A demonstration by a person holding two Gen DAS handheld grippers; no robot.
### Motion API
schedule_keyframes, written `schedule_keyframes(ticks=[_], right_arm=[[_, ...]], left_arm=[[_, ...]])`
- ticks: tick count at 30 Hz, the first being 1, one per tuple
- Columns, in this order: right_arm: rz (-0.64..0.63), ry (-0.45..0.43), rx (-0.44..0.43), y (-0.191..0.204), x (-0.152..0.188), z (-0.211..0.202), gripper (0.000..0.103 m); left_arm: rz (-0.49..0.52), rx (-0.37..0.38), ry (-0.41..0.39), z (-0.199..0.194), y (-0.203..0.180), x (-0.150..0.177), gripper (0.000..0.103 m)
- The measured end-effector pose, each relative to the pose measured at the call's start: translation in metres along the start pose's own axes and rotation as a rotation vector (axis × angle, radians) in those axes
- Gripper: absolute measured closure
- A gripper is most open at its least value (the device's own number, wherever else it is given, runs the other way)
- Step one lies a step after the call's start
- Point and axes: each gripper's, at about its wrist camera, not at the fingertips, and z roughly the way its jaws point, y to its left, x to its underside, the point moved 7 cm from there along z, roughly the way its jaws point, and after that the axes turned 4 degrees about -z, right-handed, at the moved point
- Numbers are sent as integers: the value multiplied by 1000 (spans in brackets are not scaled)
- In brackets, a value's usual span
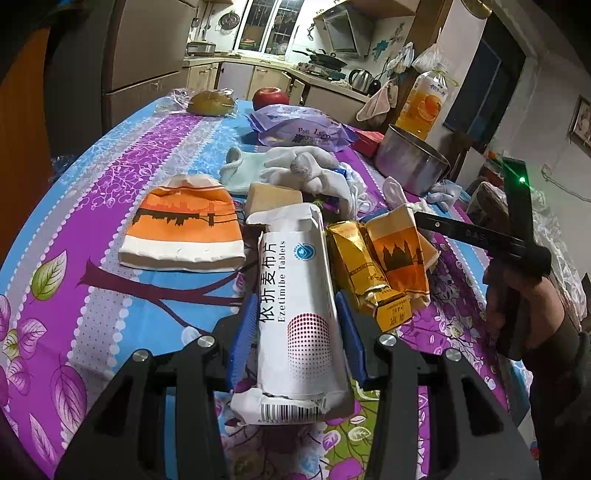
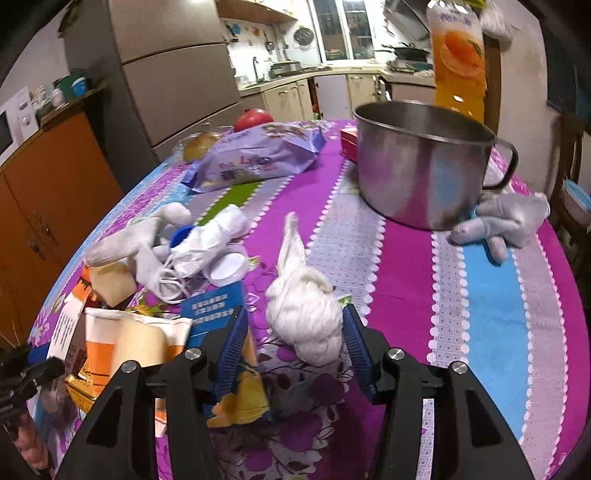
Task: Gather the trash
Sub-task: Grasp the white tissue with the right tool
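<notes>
L tongs [image 1: 295, 332] clamp the white tablet box [image 1: 295, 295], blue pads on both long sides, box just above the floral tablecloth [image 1: 74, 221]; R tongs [image 2: 291, 343] gape wide round a crumpled white tissue [image 2: 306, 310], pads not squeezing it yet; step looks like mid-pickup, w/ more wrappers nearby; next, I'd guess, R needs to close on the wad, then both carry off; no bin in sight; both tools point forward, low, tilted down at the table.

A tall grey refrigerator [image 2: 173, 70] is being shown beside cream kitchen cabinets [image 2: 325, 94], with daylight being let in through a barred window [image 1: 271, 26].
</notes>
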Motion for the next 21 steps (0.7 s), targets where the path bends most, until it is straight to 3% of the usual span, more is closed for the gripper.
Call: schedule_keyframes(ticks=[1,3,10,21], right_arm=[[7,1,0,-2,1,2,49],[8,-6,22,-5,4,3,63],[-14,-113,79,1,6,-29,69],[-77,-376,241,34,58,-179,69]], left_arm=[[2,-2,-1,0,0,0,61],[3,-5,-6,1,-2,0,61],[-6,-30,-43,-7,-1,0,61],[73,-63,-209,-57,-43,1,61]])
